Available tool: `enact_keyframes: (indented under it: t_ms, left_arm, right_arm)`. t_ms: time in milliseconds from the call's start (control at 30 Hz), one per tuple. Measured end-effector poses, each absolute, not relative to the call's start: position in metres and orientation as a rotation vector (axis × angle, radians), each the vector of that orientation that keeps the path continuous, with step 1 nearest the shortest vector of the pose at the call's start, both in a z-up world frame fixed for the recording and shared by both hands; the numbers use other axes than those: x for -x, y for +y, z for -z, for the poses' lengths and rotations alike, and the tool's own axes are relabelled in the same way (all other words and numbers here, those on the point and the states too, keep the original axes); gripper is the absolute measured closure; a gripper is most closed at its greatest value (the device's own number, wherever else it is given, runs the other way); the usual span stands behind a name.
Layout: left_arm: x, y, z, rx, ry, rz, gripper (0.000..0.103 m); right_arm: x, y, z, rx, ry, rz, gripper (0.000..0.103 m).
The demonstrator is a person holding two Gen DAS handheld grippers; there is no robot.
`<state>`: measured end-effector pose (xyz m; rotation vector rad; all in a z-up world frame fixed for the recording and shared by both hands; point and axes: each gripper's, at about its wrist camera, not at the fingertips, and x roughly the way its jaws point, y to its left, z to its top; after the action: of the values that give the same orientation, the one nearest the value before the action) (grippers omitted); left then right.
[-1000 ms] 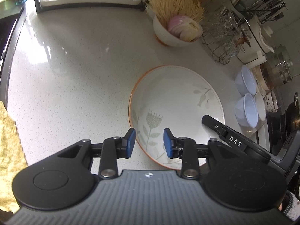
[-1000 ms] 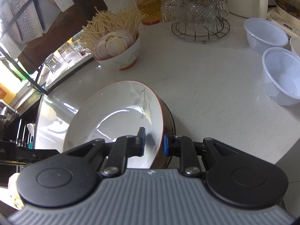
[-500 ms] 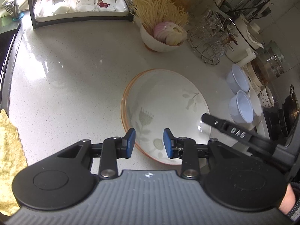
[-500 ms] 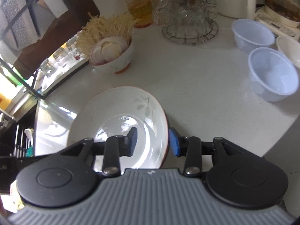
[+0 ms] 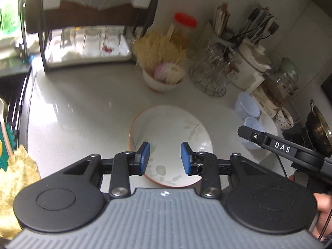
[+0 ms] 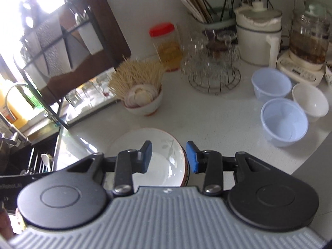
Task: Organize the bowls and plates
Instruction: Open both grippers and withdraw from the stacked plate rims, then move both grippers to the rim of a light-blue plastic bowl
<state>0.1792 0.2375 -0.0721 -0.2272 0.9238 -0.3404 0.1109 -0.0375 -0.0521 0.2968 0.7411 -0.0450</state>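
Hovering with jaws apart and empty, both the left gripper (image 5: 165, 156) and right gripper (image 6: 169, 157) are needing a level approach toward blue bowls (image 6: 283, 121) at two o'clock, leaving the plate (image 5: 176, 124) flat.

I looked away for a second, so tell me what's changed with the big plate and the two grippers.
The right gripper let go of the floral plate, which now lies flat on the counter. Both grippers rose away; the left gripper stayed open and empty. The noodle bowl and blue bowls stayed put.
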Motion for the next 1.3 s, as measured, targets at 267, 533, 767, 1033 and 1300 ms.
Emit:
enact_keyframes:
  t_ms: [267, 533, 767, 1033, 1300]
  left_arm:
    - [-0.135, 0.219, 0.025, 0.156, 0.802, 0.378, 0.065]
    - [-0.098, 0.199, 0.021, 0.14, 0.773, 0.41, 0.065]
    - [-0.087, 0.18, 0.022, 0.142, 0.787, 0.408, 0.065]
    - [-0.108, 0.132, 0.026, 0.113, 0.8, 0.429, 0.065]
    - [-0.155, 0.062, 0.035, 0.099, 0.823, 0.476, 0.062]
  right_arm:
    - [-0.058, -0.041, 0.007, -0.26, 0.64, 0.032, 0.063]
    - [-0.017, -0.043, -0.003, -0.217, 0.619, 0.033, 0.063]
    - [-0.004, -0.06, 0.002, -0.235, 0.622, 0.055, 0.063]
    - [-0.016, -0.103, 0.011, -0.248, 0.63, 0.093, 0.063]
    - [-0.045, -0.17, 0.007, -0.259, 0.61, 0.121, 0.064]
